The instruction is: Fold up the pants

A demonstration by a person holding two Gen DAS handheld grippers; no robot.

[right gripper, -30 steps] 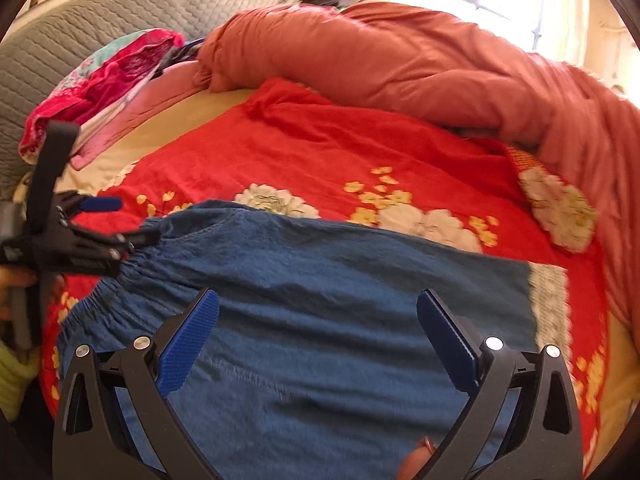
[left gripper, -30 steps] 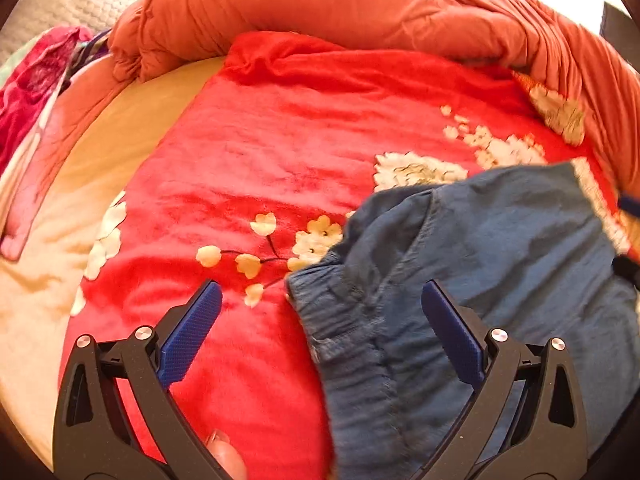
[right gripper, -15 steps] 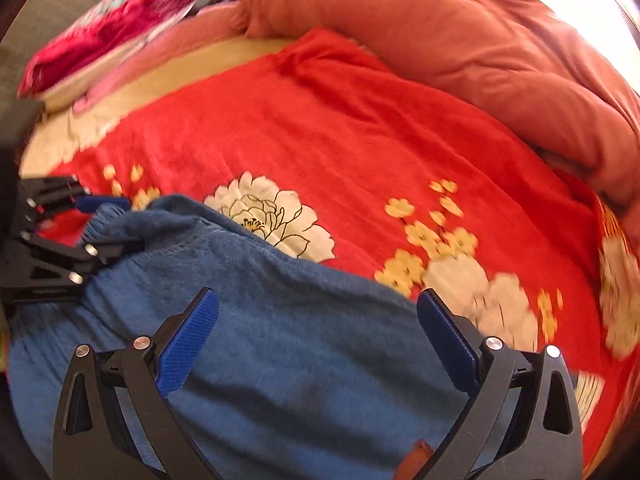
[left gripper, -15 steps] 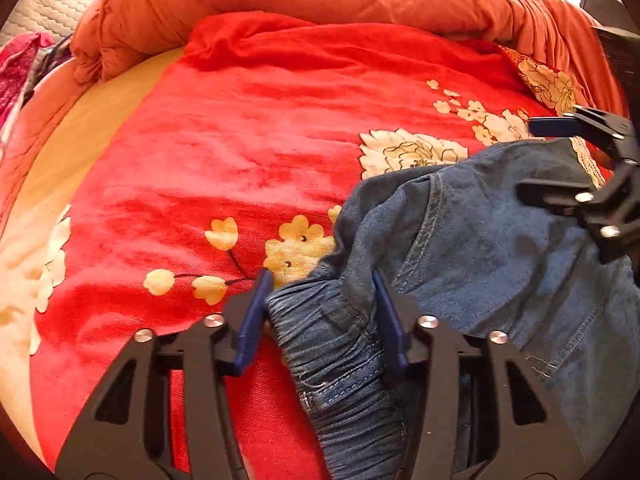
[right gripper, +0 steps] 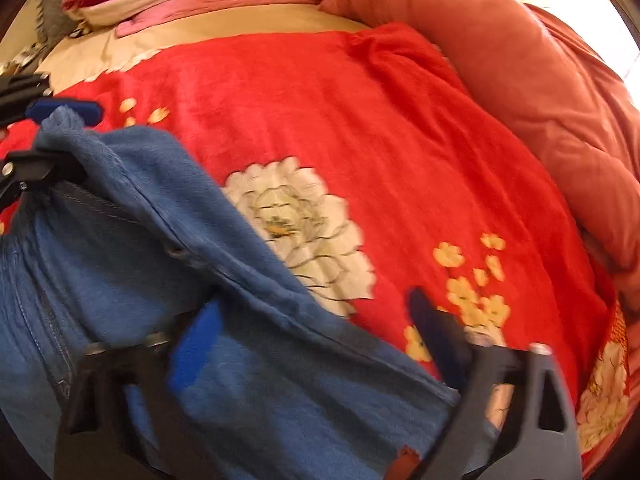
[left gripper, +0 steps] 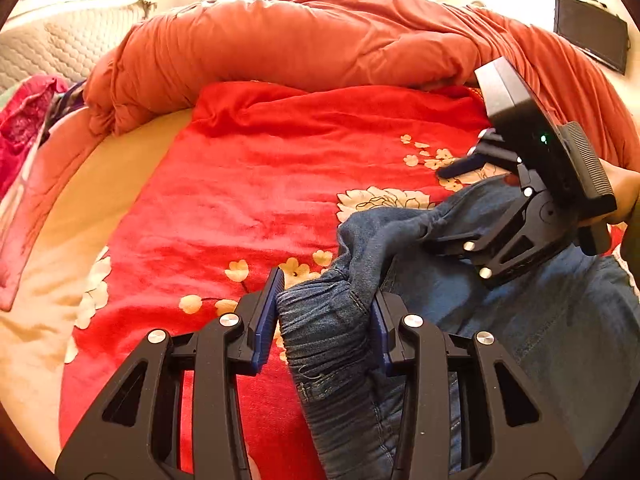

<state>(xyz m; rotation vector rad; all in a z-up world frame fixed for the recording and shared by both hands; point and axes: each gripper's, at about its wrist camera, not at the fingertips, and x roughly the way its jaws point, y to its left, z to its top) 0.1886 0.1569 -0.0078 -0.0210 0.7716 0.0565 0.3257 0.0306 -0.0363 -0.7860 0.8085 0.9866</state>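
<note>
Closing on the gathered elastic waistband of the blue denim pants (left gripper: 520,320), the left gripper (left gripper: 326,312) has both blue pads against the bunched fabric, which fills the gap between its fingers. The right gripper (right gripper: 316,340) is narrowing with jaws apart; the pants' upper edge lies between its fingers, ungripped. Beyond both sets of fingertips spreads a red floral blanket (left gripper: 280,184), then an orange duvet (left gripper: 320,40).
</note>
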